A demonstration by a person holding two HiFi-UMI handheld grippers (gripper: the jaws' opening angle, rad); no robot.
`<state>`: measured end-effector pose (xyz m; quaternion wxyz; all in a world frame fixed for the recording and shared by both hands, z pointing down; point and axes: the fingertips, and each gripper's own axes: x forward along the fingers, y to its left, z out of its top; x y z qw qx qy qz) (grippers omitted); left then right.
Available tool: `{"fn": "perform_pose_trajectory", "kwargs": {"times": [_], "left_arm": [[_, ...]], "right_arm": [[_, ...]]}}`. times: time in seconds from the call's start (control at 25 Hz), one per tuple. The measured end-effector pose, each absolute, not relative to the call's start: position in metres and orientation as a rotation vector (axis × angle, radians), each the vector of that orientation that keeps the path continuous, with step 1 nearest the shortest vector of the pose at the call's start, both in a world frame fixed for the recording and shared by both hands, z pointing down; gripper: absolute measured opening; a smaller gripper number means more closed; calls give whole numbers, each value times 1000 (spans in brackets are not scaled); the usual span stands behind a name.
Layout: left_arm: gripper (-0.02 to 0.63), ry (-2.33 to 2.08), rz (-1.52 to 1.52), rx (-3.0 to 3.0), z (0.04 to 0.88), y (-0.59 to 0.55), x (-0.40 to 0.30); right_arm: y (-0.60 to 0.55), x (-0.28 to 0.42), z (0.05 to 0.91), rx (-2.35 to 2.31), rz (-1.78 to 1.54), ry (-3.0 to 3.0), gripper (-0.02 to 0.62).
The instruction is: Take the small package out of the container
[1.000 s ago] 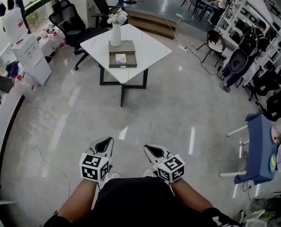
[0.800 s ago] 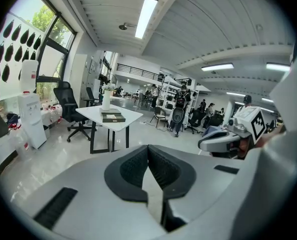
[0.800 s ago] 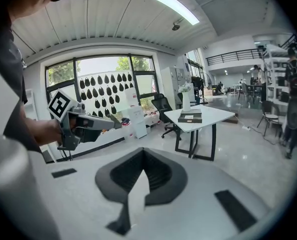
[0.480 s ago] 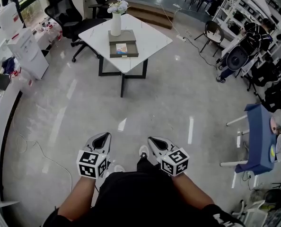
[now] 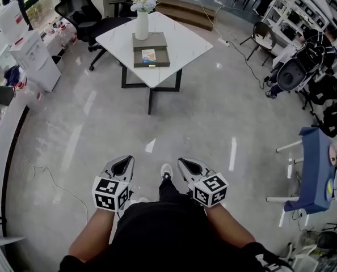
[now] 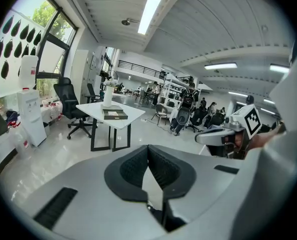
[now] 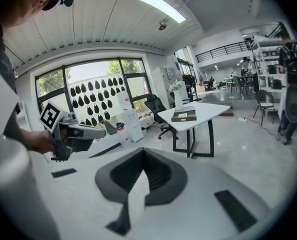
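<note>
Grey container (image 5: 151, 64), package (image 5: 148, 55) perhaps inside

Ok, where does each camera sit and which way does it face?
Head view: on the person's head, looking steeply down across the floor to the white table; shows both forearms, the left gripper, the right gripper.
Left gripper view: on the left gripper, looking along its shut jaws toward the table; right gripper at right.
Right gripper view: on the right gripper, looking along its shut jaws toward the table; left gripper at left.
Shared: all show the table and container.
</note>
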<state>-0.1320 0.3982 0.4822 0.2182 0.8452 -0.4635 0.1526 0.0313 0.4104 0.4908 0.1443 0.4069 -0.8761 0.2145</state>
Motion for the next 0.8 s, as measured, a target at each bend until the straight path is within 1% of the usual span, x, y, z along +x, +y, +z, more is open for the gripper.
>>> {"fn": "perform_pose_trajectory", "kwargs": {"times": [0.48,0.8], "left_arm": [[3,-1351,425,2329,462,277,-95],[3,-1395,418,2296,465,214,-63]], "right_arm": [[276,58,473,1089,582,-2600,0],[211,87,478,1027,586,-2627,0]]}}
